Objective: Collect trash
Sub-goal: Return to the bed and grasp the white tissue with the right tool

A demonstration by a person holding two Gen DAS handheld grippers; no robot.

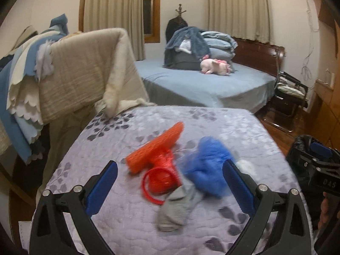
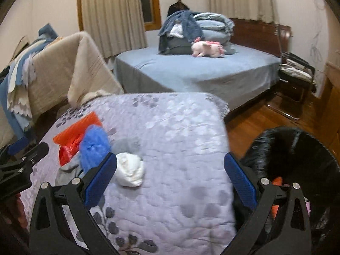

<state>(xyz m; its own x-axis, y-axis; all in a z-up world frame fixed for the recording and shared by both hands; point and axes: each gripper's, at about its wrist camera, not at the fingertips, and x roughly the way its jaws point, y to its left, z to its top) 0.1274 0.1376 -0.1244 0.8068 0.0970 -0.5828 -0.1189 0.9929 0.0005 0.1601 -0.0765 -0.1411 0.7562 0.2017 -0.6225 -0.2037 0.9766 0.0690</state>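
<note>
On a lilac quilted surface (image 1: 212,123) lies a heap of trash: an orange mesh piece (image 1: 157,144), a red plastic ring piece (image 1: 161,180), a crumpled blue bag (image 1: 210,163) and a grey wad (image 1: 178,208). My left gripper (image 1: 170,184) is open and empty, its jaws to either side of the heap, above it. In the right wrist view the heap sits at the left: orange mesh (image 2: 78,129), blue bag (image 2: 93,148), grey wad (image 2: 68,170) and a white crumpled wad (image 2: 129,167). My right gripper (image 2: 170,182) is open and empty, over the quilt's right edge, beside a black-lined bin (image 2: 297,153).
A chair draped with beige and blue blankets (image 1: 70,74) stands at the left. A blue bed (image 1: 201,85) with folded bedding and a pink plush toy (image 1: 214,65) lies behind. A black chair (image 1: 289,93) stands on the wooden floor (image 2: 255,125) at the right.
</note>
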